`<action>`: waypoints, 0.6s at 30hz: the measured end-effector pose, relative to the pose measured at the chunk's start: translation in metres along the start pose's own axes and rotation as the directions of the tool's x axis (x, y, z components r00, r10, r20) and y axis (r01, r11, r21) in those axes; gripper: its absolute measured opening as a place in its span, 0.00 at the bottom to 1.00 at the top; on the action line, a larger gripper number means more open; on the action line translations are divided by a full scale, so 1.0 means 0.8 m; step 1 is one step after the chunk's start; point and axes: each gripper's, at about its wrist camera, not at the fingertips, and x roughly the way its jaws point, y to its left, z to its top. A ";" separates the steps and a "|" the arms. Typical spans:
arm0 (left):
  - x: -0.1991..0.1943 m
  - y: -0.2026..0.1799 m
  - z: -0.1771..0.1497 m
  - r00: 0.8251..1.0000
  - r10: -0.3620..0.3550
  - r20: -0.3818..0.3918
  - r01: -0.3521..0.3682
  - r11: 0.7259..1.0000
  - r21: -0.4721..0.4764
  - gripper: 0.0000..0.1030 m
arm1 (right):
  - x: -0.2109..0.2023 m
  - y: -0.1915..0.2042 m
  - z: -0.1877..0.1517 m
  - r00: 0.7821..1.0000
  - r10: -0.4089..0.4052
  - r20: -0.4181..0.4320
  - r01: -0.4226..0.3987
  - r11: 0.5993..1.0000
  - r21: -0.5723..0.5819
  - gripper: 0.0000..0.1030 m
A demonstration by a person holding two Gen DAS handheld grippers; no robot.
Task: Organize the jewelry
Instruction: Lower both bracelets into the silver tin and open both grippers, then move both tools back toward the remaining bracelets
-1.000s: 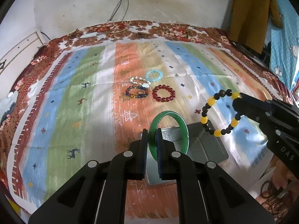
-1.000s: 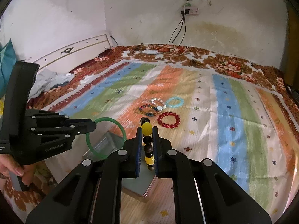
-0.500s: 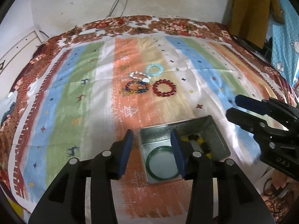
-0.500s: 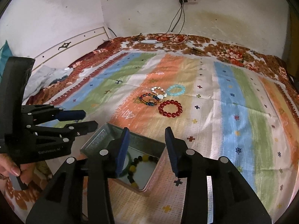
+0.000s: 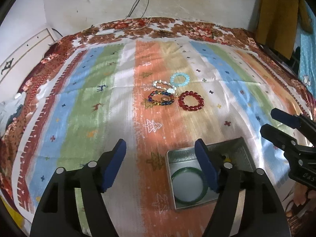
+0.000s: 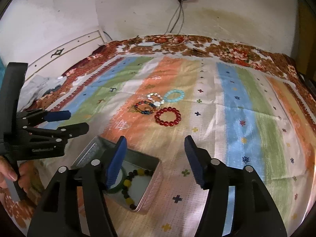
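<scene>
A metal tin (image 5: 240, 146) (image 6: 152, 187) lies on the striped cloth and holds a green bangle (image 5: 186, 185) (image 6: 116, 189) and a black-and-yellow bead bracelet (image 6: 129, 183). Farther back lie a red bead bracelet (image 5: 191, 101) (image 6: 167, 116), a light blue one (image 5: 179, 79) (image 6: 174, 96), a white pearl one (image 5: 164, 85) (image 6: 156, 98) and a dark multicoloured one (image 5: 161, 98) (image 6: 145, 107). My left gripper (image 5: 161, 159) (image 6: 65, 121) hovers over the tin's left edge, its jaws opening and nothing between them. My right gripper (image 6: 155, 154) (image 5: 276, 121) is just right of the tin, jaws opening, empty.
The striped cloth (image 5: 79, 108) covers a bed with a floral blanket (image 5: 177, 27) at the far edge. A cable and a white charger (image 5: 106, 32) lie there below a wall socket. A hand (image 6: 8, 174) holds the left gripper's handle. Yellow clothing (image 5: 276, 13) hangs at the right.
Both grippers let go: the green bangle and the black-and-yellow bracelet dropped into the tin. Both pairs of jaws have spread wide and both grippers moved forward over the cloth.
</scene>
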 end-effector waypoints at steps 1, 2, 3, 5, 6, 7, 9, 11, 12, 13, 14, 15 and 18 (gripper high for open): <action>0.002 0.001 0.002 1.000 0.000 0.002 0.000 1.000 -0.006 0.76 | 0.002 -0.004 0.001 1.000 -0.003 -0.002 0.003 1.000 0.010 0.62; 0.004 0.002 0.005 1.000 0.000 0.004 0.000 1.000 -0.008 0.77 | 0.004 -0.005 0.002 1.000 -0.004 -0.003 0.004 1.000 0.015 0.63; 0.006 0.002 0.007 1.000 -0.002 0.005 0.002 1.000 -0.009 0.78 | 0.006 -0.007 0.003 1.000 -0.006 -0.006 0.006 1.000 0.019 0.64; 0.011 0.004 0.012 1.000 -0.010 0.006 0.010 1.000 -0.013 0.85 | 0.012 -0.011 0.007 1.000 -0.010 -0.009 0.010 1.000 0.022 0.66; 0.013 0.005 0.014 1.000 -0.010 0.005 0.010 1.000 -0.016 0.86 | 0.014 -0.013 0.008 1.000 -0.013 -0.010 0.014 1.000 0.023 0.69; 0.016 0.006 0.016 1.000 -0.010 0.003 0.010 1.000 -0.020 0.87 | 0.016 -0.014 0.010 1.000 -0.017 -0.010 0.017 1.000 0.025 0.71; 0.021 0.009 0.020 1.000 -0.003 0.000 0.003 1.000 -0.022 0.89 | 0.019 -0.017 0.014 1.000 -0.029 0.000 0.029 0.999 0.035 0.74; 0.025 0.011 0.023 1.000 0.002 -0.004 -0.002 1.000 -0.026 0.90 | 0.024 -0.021 0.019 1.000 -0.030 -0.004 0.030 0.999 0.040 0.76; 0.026 0.012 0.024 1.000 0.002 -0.005 -0.002 1.000 -0.027 0.91 | 0.026 -0.022 0.020 1.000 -0.029 -0.007 0.030 0.999 0.044 0.77; 0.028 0.013 0.026 1.000 0.003 -0.006 -0.003 1.000 -0.025 0.91 | 0.029 -0.024 0.022 1.000 -0.029 -0.011 0.030 0.998 0.049 0.78; 0.030 0.013 0.028 1.000 0.006 -0.007 -0.006 1.000 -0.022 0.91 | 0.031 -0.025 0.023 1.000 -0.027 -0.015 0.028 0.998 0.051 0.78; 0.034 0.014 0.031 1.000 0.012 -0.008 -0.013 1.000 -0.017 0.92 | 0.034 -0.026 0.025 1.000 -0.022 -0.023 0.023 0.998 0.052 0.78; 0.042 0.016 0.040 1.000 0.020 -0.013 -0.020 1.000 -0.016 0.92 | 0.042 -0.029 0.027 0.999 -0.029 -0.034 0.030 0.998 0.050 0.78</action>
